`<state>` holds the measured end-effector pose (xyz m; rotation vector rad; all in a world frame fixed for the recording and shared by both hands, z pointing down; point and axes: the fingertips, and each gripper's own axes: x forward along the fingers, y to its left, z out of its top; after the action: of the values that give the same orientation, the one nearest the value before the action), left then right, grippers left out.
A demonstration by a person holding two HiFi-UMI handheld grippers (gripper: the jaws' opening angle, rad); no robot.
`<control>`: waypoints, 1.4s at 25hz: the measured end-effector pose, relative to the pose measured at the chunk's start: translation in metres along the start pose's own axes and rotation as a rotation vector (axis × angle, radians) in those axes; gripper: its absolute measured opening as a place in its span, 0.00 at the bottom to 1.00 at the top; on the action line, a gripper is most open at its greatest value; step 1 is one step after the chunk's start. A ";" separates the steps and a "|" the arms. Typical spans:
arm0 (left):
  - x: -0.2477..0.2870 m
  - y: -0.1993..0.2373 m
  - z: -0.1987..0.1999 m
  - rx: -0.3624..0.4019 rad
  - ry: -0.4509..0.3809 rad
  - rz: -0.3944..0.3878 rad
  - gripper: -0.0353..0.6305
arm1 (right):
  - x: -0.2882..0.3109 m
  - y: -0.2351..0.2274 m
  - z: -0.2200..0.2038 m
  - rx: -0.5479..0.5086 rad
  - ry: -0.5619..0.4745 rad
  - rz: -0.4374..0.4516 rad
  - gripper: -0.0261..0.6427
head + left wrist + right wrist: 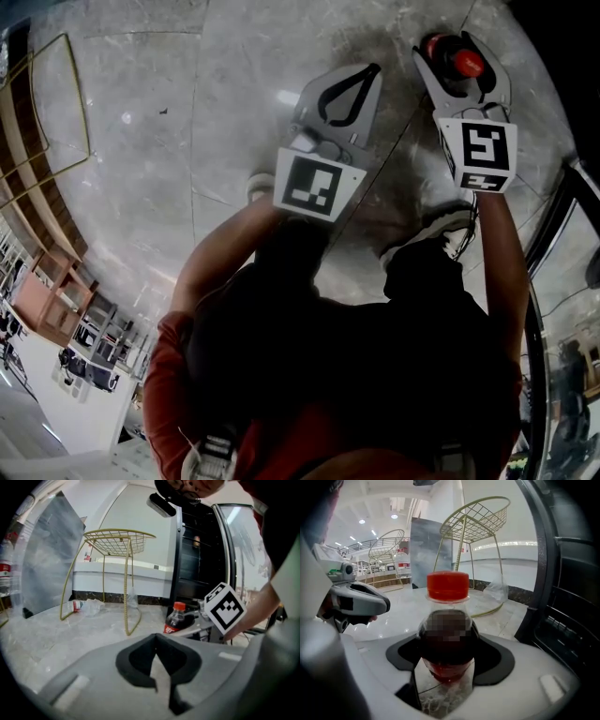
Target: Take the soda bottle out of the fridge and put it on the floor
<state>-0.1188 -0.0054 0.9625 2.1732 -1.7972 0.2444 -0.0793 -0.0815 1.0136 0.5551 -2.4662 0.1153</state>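
Head view, left gripper (339, 94): your jaws meet tip to tip and carry nothing; the gripper hangs over the pale stone floor (187, 141).
Head view, right gripper (462, 58): your jaws are clamped on the soda bottle (468, 64), whose red cap faces the camera.
Head view, bottle position: it is over open floor, just ahead of your feet.

Left gripper view, fridge (197, 550): it stands behind the bottle with its glass door (239, 545) swung open.
Left gripper view, bottle: it is upright in your right gripper, low in front of the fridge and clear of the shelves. Its base is hidden, so you cannot tell whether it touches the floor.
Left gripper view, surroundings: a wire stool (119, 541) stands well to the side, and an empty plastic bottle (82, 605) lies beside it.

Right gripper view, grip: both pads press the bottle's dark shoulder, and floor shows beneath it.

Progress, done: removal from the fridge looks complete.
Progress, left: you have yet to settle the base on the floor, open the right jaws and draw back. The left gripper seems unneeded.
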 end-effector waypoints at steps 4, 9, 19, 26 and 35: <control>-0.001 -0.002 0.000 0.000 0.000 -0.003 0.05 | 0.000 0.000 -0.001 0.001 0.000 -0.005 0.50; 0.002 -0.002 -0.005 -0.004 0.013 -0.002 0.05 | 0.000 0.000 -0.001 -0.001 0.007 -0.007 0.50; 0.002 -0.002 -0.005 -0.008 0.015 -0.002 0.05 | -0.001 0.002 -0.008 0.016 0.020 0.012 0.51; 0.001 -0.002 -0.006 -0.016 0.013 0.003 0.05 | -0.006 0.003 -0.011 0.037 0.006 0.007 0.53; 0.000 0.003 -0.008 -0.023 0.014 0.017 0.05 | -0.022 0.005 -0.024 0.075 0.002 -0.011 0.53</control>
<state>-0.1217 -0.0034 0.9702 2.1359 -1.8027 0.2415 -0.0523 -0.0642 1.0206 0.5995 -2.4645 0.2049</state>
